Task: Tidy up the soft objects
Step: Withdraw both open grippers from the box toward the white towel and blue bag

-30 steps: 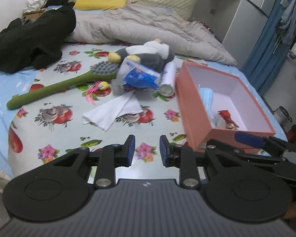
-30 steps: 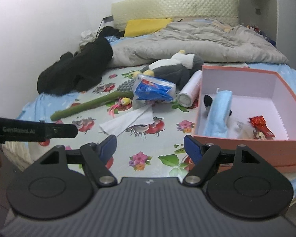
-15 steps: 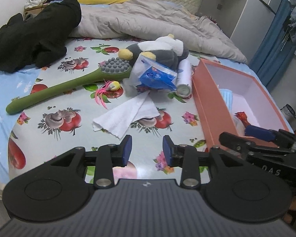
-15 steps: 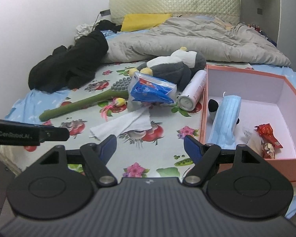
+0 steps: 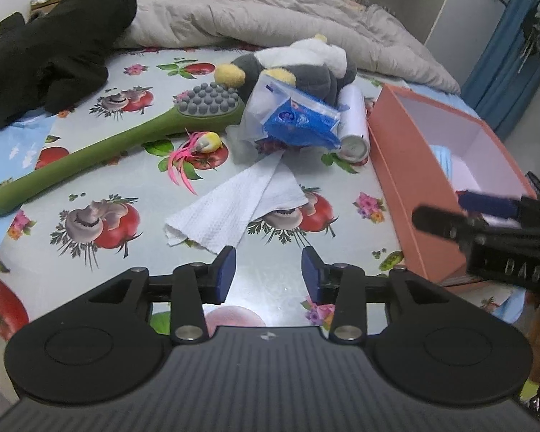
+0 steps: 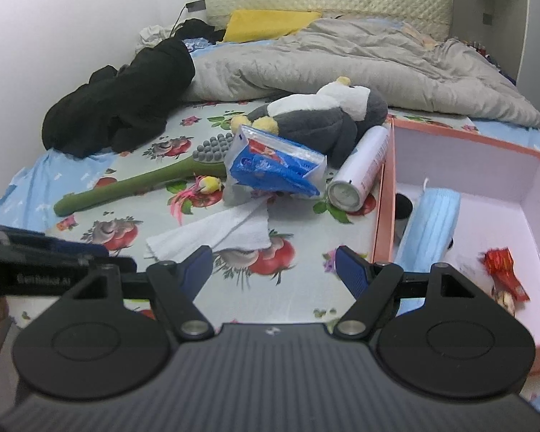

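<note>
A white cloth [image 5: 234,208] [image 6: 219,232] lies on the fruit-print bed sheet just ahead of both grippers. Behind it are a blue tissue pack [image 5: 298,122] [image 6: 273,165] and a grey and white penguin plush [image 5: 298,63] [image 6: 324,122]. An orange box [image 5: 406,176] [image 6: 381,216] on the right holds a blue face mask [image 6: 432,230] and a red wrapper [image 6: 500,266]. My left gripper [image 5: 268,273] is open and empty, close to the cloth's near edge. My right gripper [image 6: 273,270] is open wide and empty above the sheet.
A green long-handled massage brush [image 5: 100,154] [image 6: 144,183], a pink feathered toy [image 5: 194,151] and a white spray can [image 5: 352,122] [image 6: 360,176] lie on the sheet. Black clothes [image 5: 54,43] and a grey quilt [image 6: 342,61] lie at the back.
Both grippers have moved forward and lower toward the cloth. The left gripper's jaws have opened wider. Nothing on the bed has moved.
</note>
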Action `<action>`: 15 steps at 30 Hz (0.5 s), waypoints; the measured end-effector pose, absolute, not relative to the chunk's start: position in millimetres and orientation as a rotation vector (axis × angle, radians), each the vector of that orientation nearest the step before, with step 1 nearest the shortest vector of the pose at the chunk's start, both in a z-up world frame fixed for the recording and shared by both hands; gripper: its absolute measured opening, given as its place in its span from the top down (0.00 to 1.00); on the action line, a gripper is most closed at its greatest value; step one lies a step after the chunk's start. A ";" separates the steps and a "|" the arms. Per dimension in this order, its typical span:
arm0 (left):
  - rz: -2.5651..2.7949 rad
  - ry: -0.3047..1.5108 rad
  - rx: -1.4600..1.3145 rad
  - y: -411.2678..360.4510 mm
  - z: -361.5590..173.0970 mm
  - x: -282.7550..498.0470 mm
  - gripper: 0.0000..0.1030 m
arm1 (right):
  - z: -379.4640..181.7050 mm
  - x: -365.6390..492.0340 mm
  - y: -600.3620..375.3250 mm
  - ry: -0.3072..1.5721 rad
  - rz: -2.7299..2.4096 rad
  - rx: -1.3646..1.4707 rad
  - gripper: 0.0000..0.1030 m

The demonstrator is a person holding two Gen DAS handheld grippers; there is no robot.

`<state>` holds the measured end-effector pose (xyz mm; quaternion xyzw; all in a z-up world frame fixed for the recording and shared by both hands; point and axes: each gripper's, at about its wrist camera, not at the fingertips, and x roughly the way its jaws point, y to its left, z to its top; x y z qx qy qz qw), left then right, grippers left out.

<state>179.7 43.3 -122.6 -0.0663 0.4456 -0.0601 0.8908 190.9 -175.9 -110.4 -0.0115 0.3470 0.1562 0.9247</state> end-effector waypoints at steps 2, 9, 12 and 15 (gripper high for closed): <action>-0.123 0.943 -0.137 43.3 -129.1 187.5 0.53 | -111.9 201.2 -174.6 0.713 0.321 -0.032 0.25; -0.150 0.978 -0.096 41.0 -146.0 215.0 0.48 | -122.0 232.1 -175.5 0.723 0.300 -0.018 0.26; -0.156 0.995 -0.081 41.0 -155.6 226.8 0.48 | -129.7 243.8 -175.6 0.739 0.296 -0.004 0.26; -0.151 1.012 -0.084 43.9 -166.2 238.4 0.45 | -136.5 254.2 -172.5 0.747 0.298 -0.015 0.26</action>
